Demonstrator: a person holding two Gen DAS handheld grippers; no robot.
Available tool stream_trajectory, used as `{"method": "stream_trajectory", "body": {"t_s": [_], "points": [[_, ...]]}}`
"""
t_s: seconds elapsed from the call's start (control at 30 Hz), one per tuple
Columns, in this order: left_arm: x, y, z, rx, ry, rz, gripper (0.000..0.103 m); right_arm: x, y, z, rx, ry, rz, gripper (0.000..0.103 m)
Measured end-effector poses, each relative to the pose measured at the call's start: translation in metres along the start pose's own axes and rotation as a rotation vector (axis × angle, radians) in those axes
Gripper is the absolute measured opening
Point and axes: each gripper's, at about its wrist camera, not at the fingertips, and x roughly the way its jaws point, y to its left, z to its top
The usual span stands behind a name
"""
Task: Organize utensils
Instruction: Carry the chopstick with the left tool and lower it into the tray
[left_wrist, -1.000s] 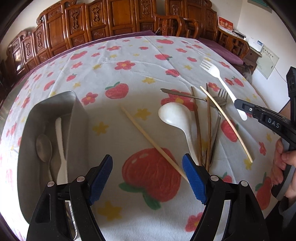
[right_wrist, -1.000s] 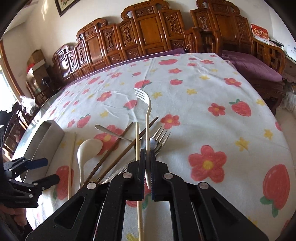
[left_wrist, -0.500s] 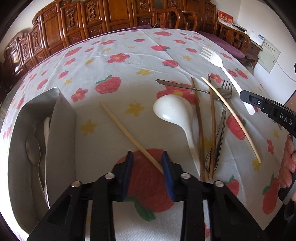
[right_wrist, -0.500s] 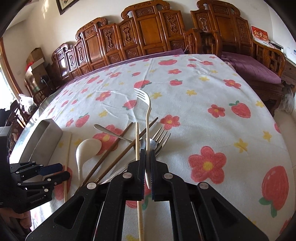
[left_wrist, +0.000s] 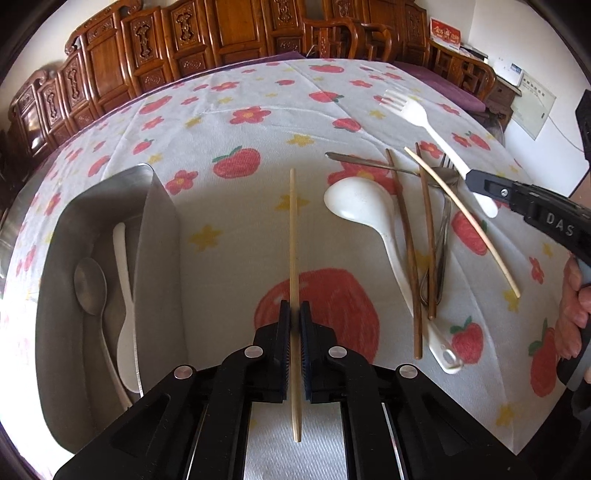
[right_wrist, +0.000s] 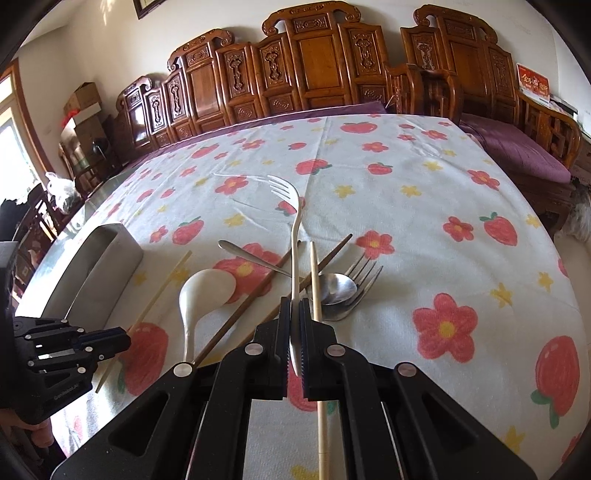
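My left gripper (left_wrist: 294, 314) is shut on a light bamboo chopstick (left_wrist: 293, 236), which points straight ahead over the tablecloth. My right gripper (right_wrist: 294, 310) is shut on the handle of a white plastic fork (right_wrist: 291, 214), tines pointing away. In the left wrist view a steel tray (left_wrist: 155, 236) at the left holds a metal spoon (left_wrist: 90, 284) and a white spoon (left_wrist: 123, 280). On the cloth lie a white ladle spoon (left_wrist: 364, 206), two dark brown chopsticks (left_wrist: 406, 236), a second light chopstick (left_wrist: 461, 218), a metal fork (right_wrist: 364, 280) and a metal spoon (right_wrist: 334, 288).
The round table carries a strawberry and flower patterned cloth (right_wrist: 406, 192). Carved wooden chairs (right_wrist: 317, 62) line its far side. A purple cushioned bench (right_wrist: 517, 147) stands at the right. The right gripper body (left_wrist: 535, 210) shows at the right of the left wrist view.
My left gripper closed on the light chopstick, which now points straight ahead instead of diagonally. My right gripper stayed shut on the white fork, almost still.
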Motion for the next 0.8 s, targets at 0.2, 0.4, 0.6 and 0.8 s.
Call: {"method": "stream_trajectory", "body": {"t_s": [0.2,0.4,0.6,0.8], "points": [[-0.020,0.001,0.001,0.036,-0.042,-0.011,0.004,-0.003,0.012,0.000,-0.004,-0.007,0.026,0.006],[-0.039,0.011,0.003,0.043,-0.090,-0.038,0.004,0.000,0.028,-0.001,-0.034,0.002,0.047,0.006],[-0.053,0.023,0.005,0.061,-0.129,-0.066,0.004,0.004,0.044,-0.003,-0.072,0.012,0.066,0.006],[-0.061,0.035,0.004,0.059,-0.163,-0.089,0.004,0.006,0.053,-0.004,-0.086,0.016,0.075,0.006]]}}
